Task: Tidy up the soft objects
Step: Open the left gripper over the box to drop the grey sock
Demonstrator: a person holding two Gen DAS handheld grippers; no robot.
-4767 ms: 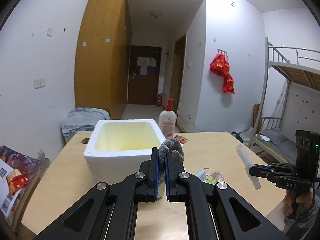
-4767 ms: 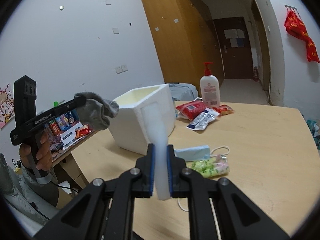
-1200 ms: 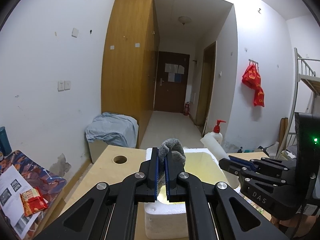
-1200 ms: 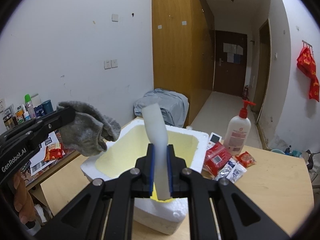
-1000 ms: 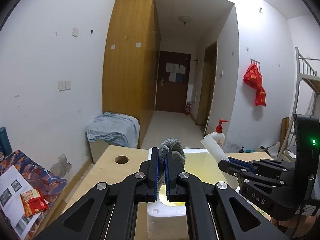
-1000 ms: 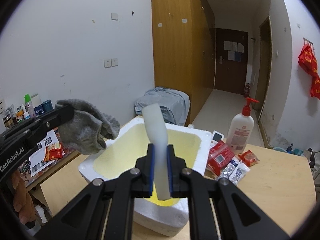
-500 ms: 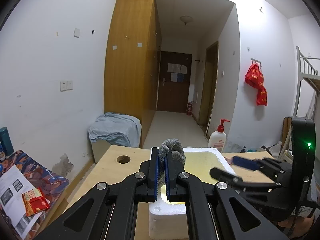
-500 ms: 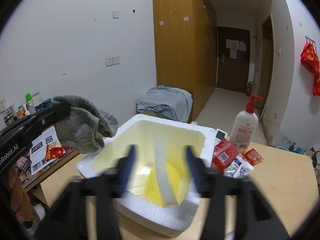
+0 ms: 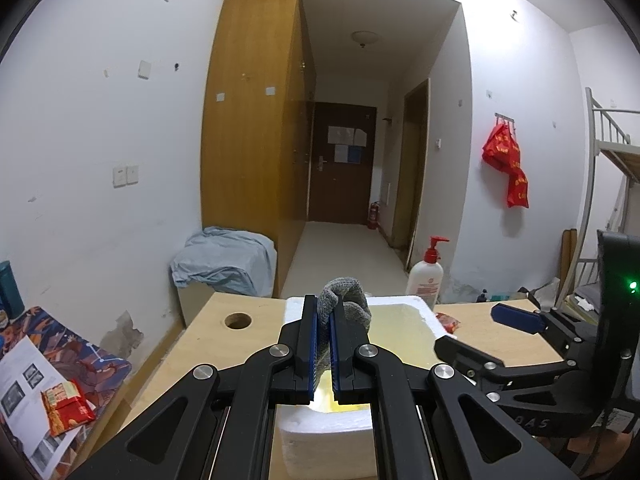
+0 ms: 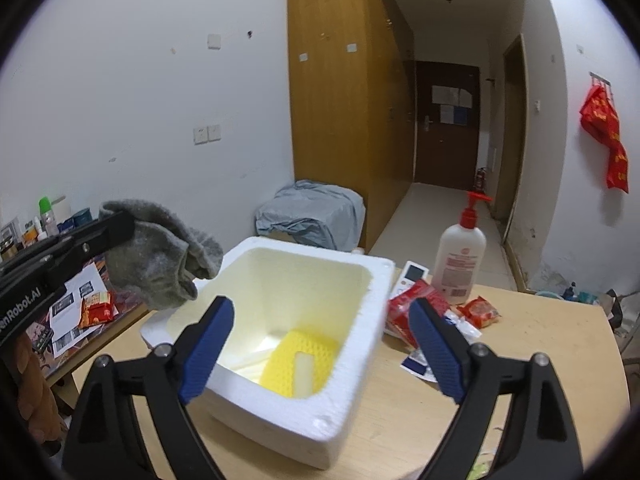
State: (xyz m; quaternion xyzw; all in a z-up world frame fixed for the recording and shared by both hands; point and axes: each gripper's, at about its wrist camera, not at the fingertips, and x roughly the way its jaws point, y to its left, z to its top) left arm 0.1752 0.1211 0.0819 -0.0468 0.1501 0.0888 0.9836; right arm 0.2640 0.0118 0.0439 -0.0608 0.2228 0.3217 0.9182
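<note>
White foam strip (image 10: 303, 374), gripped by the right gripper (image 10: 320, 346) a second ago, now lies on the yellow pad in the foam box (image 10: 362, 350), jaws opening wide and empty above, while the left gripper (image 9: 324, 344) stays clamped on the grey sock (image 9: 346, 294) over the box, likely next to drop.

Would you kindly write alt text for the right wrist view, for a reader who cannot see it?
The right tool, its blue jaws opening with nothing between them, hangs over a white foam box where a white foam strip lies on a yellow sponge. At left, the left tool grips a grey sock above the box's rim.
</note>
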